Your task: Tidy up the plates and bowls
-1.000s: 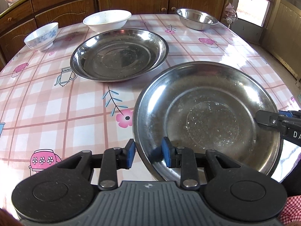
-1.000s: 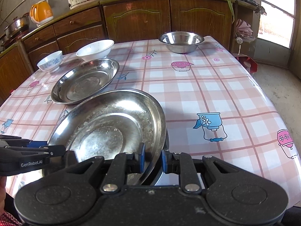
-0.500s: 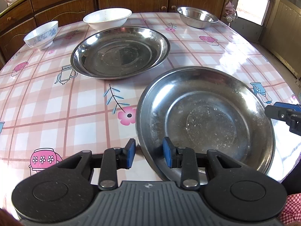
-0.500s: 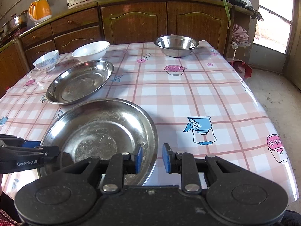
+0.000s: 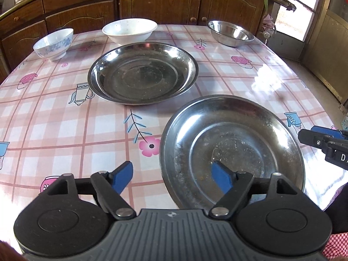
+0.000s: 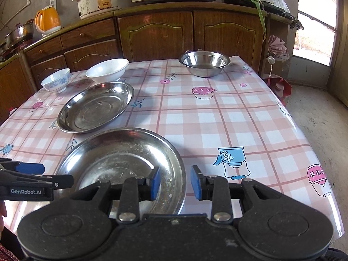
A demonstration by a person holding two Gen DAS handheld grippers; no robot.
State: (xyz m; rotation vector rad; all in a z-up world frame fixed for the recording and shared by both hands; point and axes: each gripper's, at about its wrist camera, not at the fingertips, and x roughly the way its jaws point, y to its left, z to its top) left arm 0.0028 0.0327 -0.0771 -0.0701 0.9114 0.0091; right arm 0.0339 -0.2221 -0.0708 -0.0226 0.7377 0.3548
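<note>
You had the near round stainless-steel plate [image 5: 232,150] down flat on the pink checked tablecloth [image 6: 217,119], close to the table's front edge. Your left gripper [image 5: 173,175] had just been opening, its blue pads wide apart, one outside the plate's rim and one over its base, neither pressing on it. Your right gripper [image 6: 175,182] had just been opening too, by less: the plate's right rim sat in the gap between the pads, apparently untouched. So the plate was let go and resting on its own.

By my reading you were early in the job. Nothing was stacked yet. The second round steel plate [image 5: 142,74] lay just beyond the near one, apart from it, and looked like the natural partner for a stack. Three bowls stood singly along the far side, well apart: the small white bowl with blue pattern [image 5: 53,43] at the left, the wider plain white bowl [image 5: 129,29] in the middle, the deep steel bowl [image 5: 230,32] at the right.

Every dish looked empty, apart from dull specks and smears on the base of both plates.
</note>
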